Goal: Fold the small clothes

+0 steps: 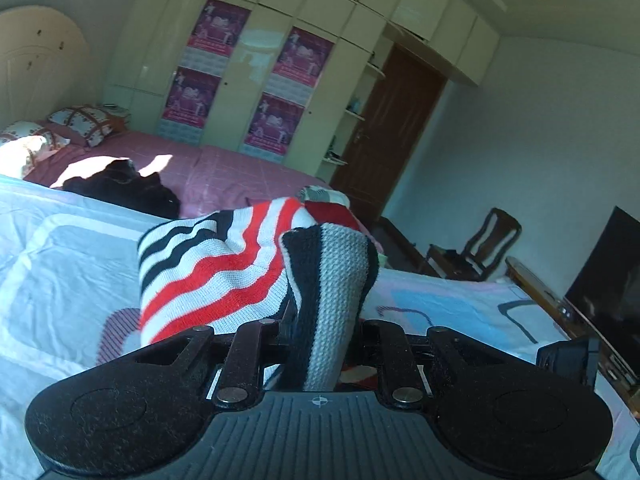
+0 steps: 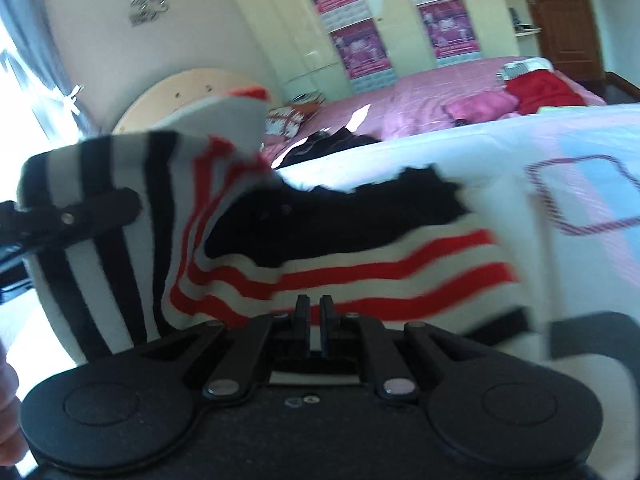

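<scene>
A knitted striped sweater (image 1: 224,276), white with red and black bands, hangs bunched in front of my left gripper (image 1: 320,336). A fold of it runs down between the jaws, which are shut on it, and the cloth hides the fingertips. In the right wrist view the left gripper (image 2: 68,216) clamps the raised left part of the sweater (image 2: 380,276), while the rest lies spread on the bedspread. My right gripper (image 2: 314,306) sits just at the sweater's near edge. Its fingers stand a narrow gap apart, and I see nothing pinched between them.
The sweater rests on a white and pale blue bedspread (image 2: 520,152). Behind it is a pink bed (image 1: 240,168) with a black garment (image 1: 120,188), a red garment (image 2: 544,88) and a pink one (image 2: 480,106). A chair (image 1: 480,248) and a dark screen (image 1: 608,272) stand at the right.
</scene>
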The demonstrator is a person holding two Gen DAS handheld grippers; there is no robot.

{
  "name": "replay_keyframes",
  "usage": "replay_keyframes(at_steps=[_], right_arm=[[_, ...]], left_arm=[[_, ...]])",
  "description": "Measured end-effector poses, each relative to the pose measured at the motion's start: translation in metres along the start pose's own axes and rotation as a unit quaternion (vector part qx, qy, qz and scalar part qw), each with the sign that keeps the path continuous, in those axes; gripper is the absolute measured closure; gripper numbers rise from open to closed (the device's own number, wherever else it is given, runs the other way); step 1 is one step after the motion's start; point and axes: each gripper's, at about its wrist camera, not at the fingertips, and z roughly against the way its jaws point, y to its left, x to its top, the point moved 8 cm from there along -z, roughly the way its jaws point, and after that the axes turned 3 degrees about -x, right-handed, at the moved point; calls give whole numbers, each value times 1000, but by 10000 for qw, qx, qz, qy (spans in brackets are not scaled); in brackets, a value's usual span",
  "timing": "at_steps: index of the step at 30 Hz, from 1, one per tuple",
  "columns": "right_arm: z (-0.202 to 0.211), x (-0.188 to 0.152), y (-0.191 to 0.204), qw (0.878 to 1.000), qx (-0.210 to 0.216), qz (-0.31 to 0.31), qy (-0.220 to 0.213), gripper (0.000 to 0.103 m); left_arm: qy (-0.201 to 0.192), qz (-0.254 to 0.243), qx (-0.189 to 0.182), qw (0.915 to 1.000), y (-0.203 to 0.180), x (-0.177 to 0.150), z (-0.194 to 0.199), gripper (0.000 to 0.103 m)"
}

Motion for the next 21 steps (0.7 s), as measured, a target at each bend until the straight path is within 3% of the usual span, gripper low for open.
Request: replay_keyframes(at_steps=[4,7,9,10,11,13,16,19,21], right_arm=[[37,-6,-56,9984,-266,-487,-58,94],[57,-14,-88,9947,-94,-1023,-60,89],[67,-17,-100,9909,17,-1341,-115,71],[72,-18,-105,9894,8,-1438,-179,56],[75,-17,-108,9879,97,-1528,-248,50],[79,-15,-110,9834,366,-1745,-333,49],[85,-6,-107,9789,814,-1817,-457,51],[78,2,-100,9747,1239,-1825,-358,51],[61,6,-94,9735,1372,-1827,-110,51]], left_arm=[[419,-93,-352,9985,-41,-29,-30,84],[1075,-178,-209,9938,-56,-61,-53,83],[1536,-627,-7,9861,-67,-79,-60,67],[1683,-878,-5,9818,-74,-84,-59,42],[1669,-954,-93,9813,-81,-84,-52,30],[1534,-1059,-477,9813,-97,-74,-30,29],[1139,-923,-590,9874,-93,-50,10,29],[778,-581,-22,9953,-55,-25,20,29],[799,-211,450,9956,-19,-20,15,29]])
